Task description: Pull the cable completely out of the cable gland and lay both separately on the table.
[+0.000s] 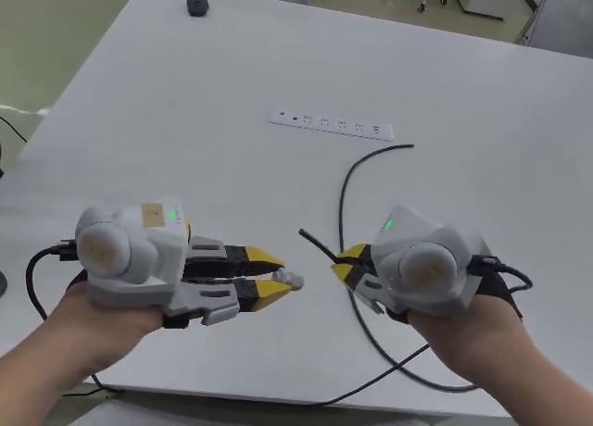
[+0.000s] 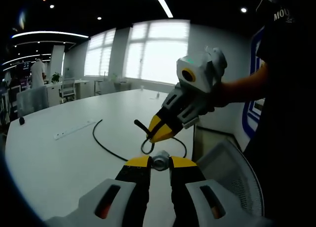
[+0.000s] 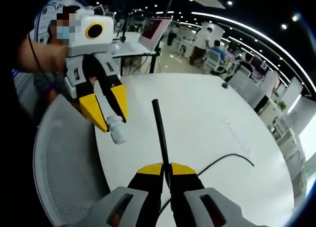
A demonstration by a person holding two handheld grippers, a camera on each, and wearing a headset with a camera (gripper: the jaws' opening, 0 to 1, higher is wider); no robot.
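In the head view, the left gripper [image 1: 276,273] is closed narrowly on the small grey cable gland [image 1: 290,280]. The right gripper [image 1: 342,262] is pinched on the black cable [image 1: 344,190] just behind its free end. That end points at the gland with a clear gap between them, so the two look separated. Both are held above the near edge of the counter [image 1: 185,120]. A gland let go here could roll off that edge, so it should go down further in. The cable's slack loops toward the power strip [image 1: 331,123] and back to the near edge, and its weight could drag a loosely laid end away.

In the left gripper view, the gland [image 2: 160,160] sits between the yellow jaw tips, which grip only a small part of it. A twist of the hand might pop it loose. A mesh chair [image 2: 229,170] stands right below, just off the counter, and the gland would likely fall there.

In the right gripper view, the jaws are shut on the cable [image 3: 159,128], with a stiff length standing out past them. The left gripper [image 3: 112,119] and gland [image 3: 116,130] hang near this end, over the chair and the counter's edge. Setting both down from this spacing risks them ending up touching, so the hands should move further apart first.
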